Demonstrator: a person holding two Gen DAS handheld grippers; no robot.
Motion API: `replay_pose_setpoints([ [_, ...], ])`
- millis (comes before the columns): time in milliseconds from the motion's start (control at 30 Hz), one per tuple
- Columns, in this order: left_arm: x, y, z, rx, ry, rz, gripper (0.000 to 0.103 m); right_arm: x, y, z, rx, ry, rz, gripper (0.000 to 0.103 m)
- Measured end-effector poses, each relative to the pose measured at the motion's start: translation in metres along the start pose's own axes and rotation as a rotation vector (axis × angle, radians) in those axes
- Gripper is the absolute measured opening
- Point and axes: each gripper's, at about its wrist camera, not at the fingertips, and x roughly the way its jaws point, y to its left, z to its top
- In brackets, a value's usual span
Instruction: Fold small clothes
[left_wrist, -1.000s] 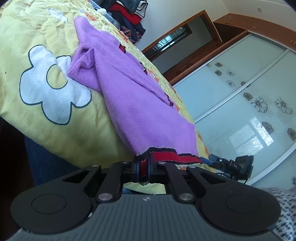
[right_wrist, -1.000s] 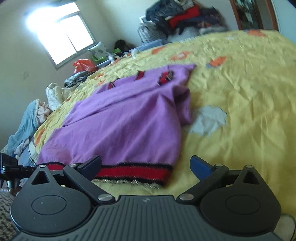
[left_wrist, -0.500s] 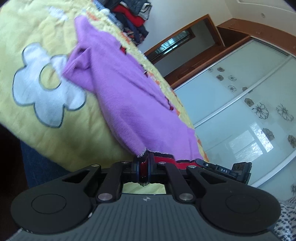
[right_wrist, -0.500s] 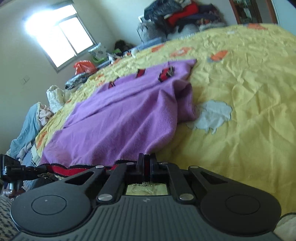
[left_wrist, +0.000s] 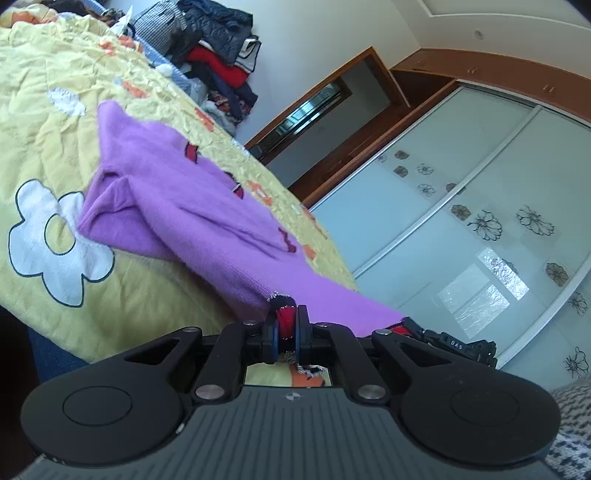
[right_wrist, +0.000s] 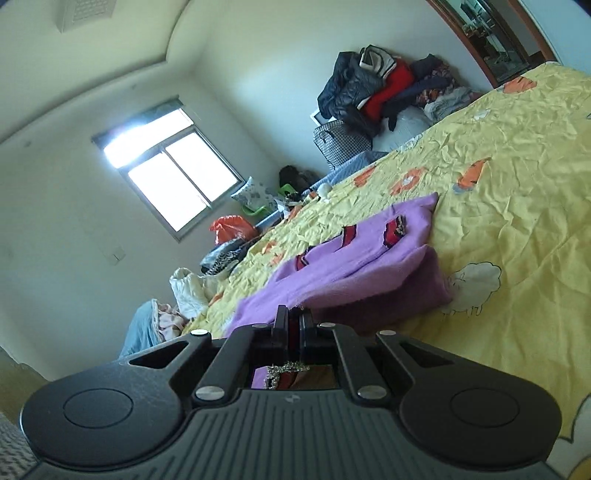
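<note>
Left tool (left_wrist: 286, 334) is clenched on the red-and-black hem of the purple sweater (left_wrist: 207, 221); a bunched bit of hem with a glittery fringe is seen pinched between the blue-edged pads. Right tool (right_wrist: 291, 334) is likewise clamped on the hem at the sweater's other bottom corner; red fabric is visible between the pads and a sparkly fringe hangs below them.

The sweater is laid on the bed, on the yellow bedspread (left_wrist: 44, 140) printed with white flowers and orange shapes. The hem end is raised off the bedspread at both tools; the upper body and neckline end are seen resting on the bed farther away. One sleeve (right_wrist: 391, 288) is folded over the body, its cuff end lying near a white sheep print in the right wrist view. Small red-and-black trim patches are seen across the chest area.

The right tool's body is partly visible in the left wrist view, just past the hem at the lower right.

Background: a clothes pile (right_wrist: 384, 88) is stacked at the far side of the bed, a bright window (right_wrist: 166, 173) is set in the wall, and a sliding-door wardrobe (left_wrist: 480, 206) with flower decals stands beside the bed.
</note>
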Motion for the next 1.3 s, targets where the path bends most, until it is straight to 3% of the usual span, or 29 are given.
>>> replay_pose_setpoints([
  [200,-0.023,-0.008,-0.004,-0.017,-0.054,-0.035,0.007,-0.026,-0.006,-0.004,0.093,-0.069,0.018,0.005],
  [400,-0.056,-0.022,-0.012,-0.055,-0.105,-0.083,0.007,-0.052,0.014,-0.015,0.151,-0.101,0.05,0.005],
  [600,-0.063,-0.021,0.002,-0.095,-0.163,-0.114,0.007,-0.042,0.006,-0.001,0.222,-0.139,0.098,0.005],
  [767,-0.044,0.016,0.042,-0.203,-0.218,-0.1,0.007,0.009,-0.018,0.034,0.261,-0.11,0.121,0.005],
  [1033,0.036,0.088,0.128,-0.273,-0.166,0.005,0.007,0.134,-0.082,0.098,0.325,0.006,0.0,0.005],
  [1300,0.095,0.137,0.175,-0.333,-0.096,0.129,0.007,0.219,-0.135,0.105,0.412,0.083,-0.075,0.005],
])
